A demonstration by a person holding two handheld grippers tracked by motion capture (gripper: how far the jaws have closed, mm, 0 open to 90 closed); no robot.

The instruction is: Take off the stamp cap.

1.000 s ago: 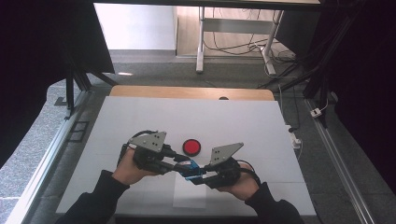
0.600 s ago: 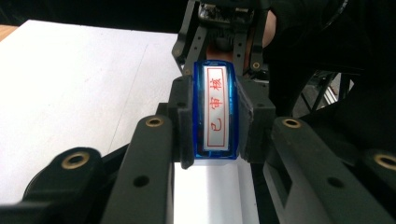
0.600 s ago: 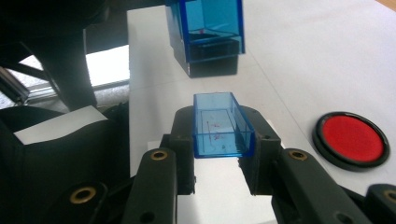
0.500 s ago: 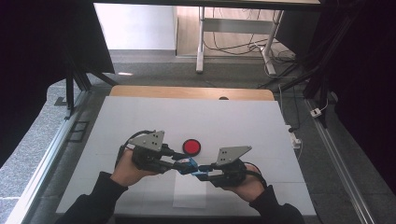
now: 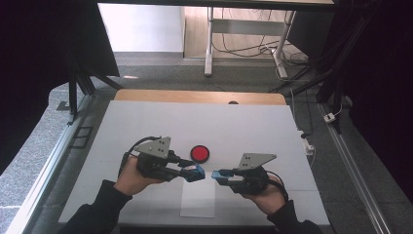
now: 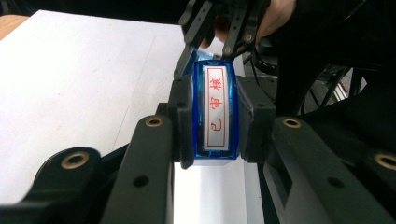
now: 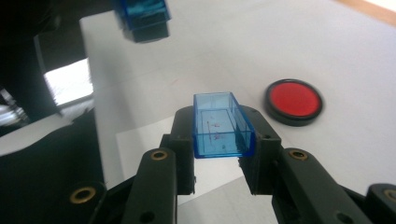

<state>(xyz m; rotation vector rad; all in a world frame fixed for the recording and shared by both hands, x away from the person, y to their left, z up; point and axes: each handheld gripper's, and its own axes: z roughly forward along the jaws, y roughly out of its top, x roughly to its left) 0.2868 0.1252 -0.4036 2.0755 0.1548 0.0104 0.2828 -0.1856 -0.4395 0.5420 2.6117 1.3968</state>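
Note:
A blue stamp (image 6: 215, 93) with a white label of red characters sits between the pads of my left gripper (image 6: 216, 122), which is shut on it. My right gripper (image 7: 222, 144) is shut on the stamp's clear blue cap (image 7: 219, 122), hollow side up. In the high view the stamp (image 5: 197, 172) and the cap (image 5: 217, 176) face each other over the table's front middle with a small gap between them. A round red ink pad (image 5: 199, 153) lies just beyond them, also in the right gripper view (image 7: 293, 100).
A white paper sheet (image 5: 198, 200) lies on the white table (image 5: 243, 126) below both grippers, near the front edge. A wooden strip (image 5: 195, 96) runs along the table's far edge. Dark curtains and metal rails flank both sides.
My right gripper has drawn to the right, away from the left one, with the cap in it. The cap and stamp, close together before, now stand apart. The left hand has kept still.

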